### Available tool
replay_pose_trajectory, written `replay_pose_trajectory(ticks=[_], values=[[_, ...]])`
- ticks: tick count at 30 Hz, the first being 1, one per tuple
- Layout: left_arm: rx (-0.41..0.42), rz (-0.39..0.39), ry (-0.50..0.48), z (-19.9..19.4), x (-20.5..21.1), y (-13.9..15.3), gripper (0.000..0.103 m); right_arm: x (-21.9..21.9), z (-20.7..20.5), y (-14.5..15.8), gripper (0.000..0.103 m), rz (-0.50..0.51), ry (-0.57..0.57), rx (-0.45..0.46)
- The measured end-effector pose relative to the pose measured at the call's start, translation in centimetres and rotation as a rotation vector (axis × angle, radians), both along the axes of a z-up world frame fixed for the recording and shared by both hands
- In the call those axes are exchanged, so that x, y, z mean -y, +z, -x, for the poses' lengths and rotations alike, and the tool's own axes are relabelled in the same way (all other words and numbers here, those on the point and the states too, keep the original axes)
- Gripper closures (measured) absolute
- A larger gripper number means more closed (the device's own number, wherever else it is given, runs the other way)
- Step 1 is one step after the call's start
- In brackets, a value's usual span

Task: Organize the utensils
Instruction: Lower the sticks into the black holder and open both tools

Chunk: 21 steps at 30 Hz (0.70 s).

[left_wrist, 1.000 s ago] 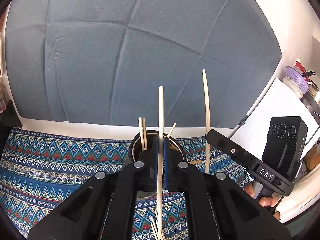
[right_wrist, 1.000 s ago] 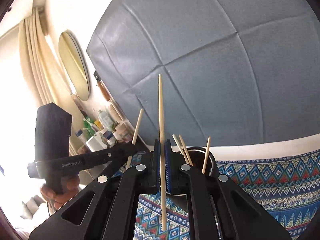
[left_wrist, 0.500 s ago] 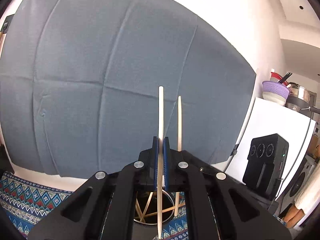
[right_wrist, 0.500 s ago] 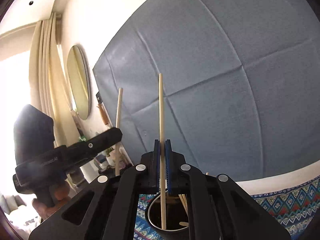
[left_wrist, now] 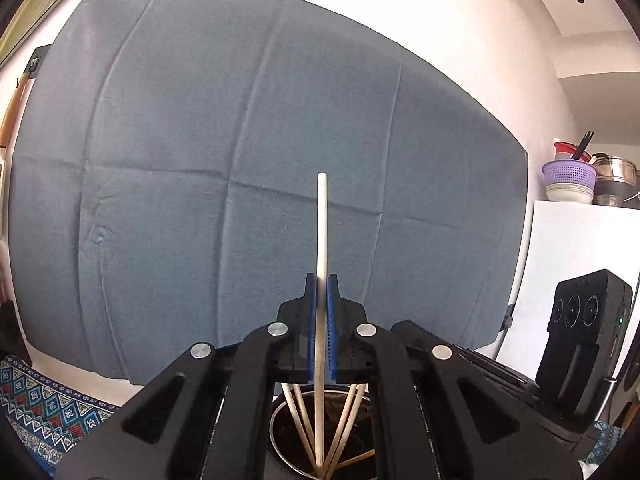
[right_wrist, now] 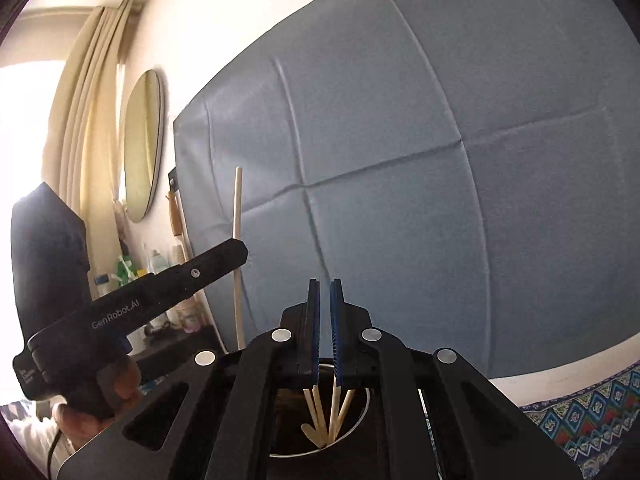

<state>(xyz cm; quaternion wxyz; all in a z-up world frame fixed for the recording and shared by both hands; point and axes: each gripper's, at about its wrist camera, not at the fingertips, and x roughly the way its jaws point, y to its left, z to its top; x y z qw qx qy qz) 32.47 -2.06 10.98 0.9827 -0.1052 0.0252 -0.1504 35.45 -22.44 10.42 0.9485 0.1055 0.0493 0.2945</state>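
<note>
**One chopstick clamped over the cup, the other gripper empty**

At the far left of the left wrist view we see a corner of the patterned tablecloth (left_wrist: 40, 400) on the table, with a creased blue-grey cloth (left_wrist: 200, 160) hanging on the wall behind. In the middle, the left gripper (left_wrist: 322, 280) has its blue pads pressed onto a pale wooden chopstick (left_wrist: 322, 224). The chopstick stands upright, and its lower end reaches down inside the round metal cup (left_wrist: 280, 432) directly below. Several more chopsticks (left_wrist: 300, 412) lean fanned out in that cup. To the right, a lilac colander (left_wrist: 568, 172) sits on stacked bowls on top of a white cabinet.

In the right wrist view, a curtain (right_wrist: 88, 100) and an oval mirror (right_wrist: 144, 144) are at the left. Below them a hand (right_wrist: 100, 396) grips the handle of the left gripper, which shows the same chopstick rising above its tip and hanging below it. At the centre, the right gripper (right_wrist: 325, 284) has its pads drawn almost together. We see only a thin slit between them, and nothing is in it. Beneath it is the cup with its leaning chopsticks. The tablecloth shows again at the lower right.
</note>
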Motion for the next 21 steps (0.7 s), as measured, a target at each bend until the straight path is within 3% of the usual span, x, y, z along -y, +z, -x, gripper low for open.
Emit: replay_pose_trajectory(ticks=[12, 13, 16, 18, 21], values=[[-0.068, 0.017, 0.0, 0.1, -1.4, -2.6, 0.097, 0.1, 1.8, 0.2, 0.095, 0.054, -0.038, 0.044], [-0.068, 0.016, -0.002, 0.2, -1.5, -2.5, 0.092, 0.2, 1.9, 0.4, 0.091, 0.05, -0.043, 0.043], [-0.057, 0.025, 0.012, 0.8, -1.9, -2.3, 0.072, 0.9, 2.4, 0.7, 0.065, 0.035, -0.076, 0.046], [-0.042, 0.024, 0.036, 1.4, -2.1, -2.1, 0.069, 1.3, 2.9, 1.0, 0.061, 0.027, -0.089, 0.063], [-0.047, 0.01, 0.037, 1.9, -2.4, -1.6, 0.057, 1.8, 3.3, 1.5, 0.057, 0.031, -0.099, 0.056]])
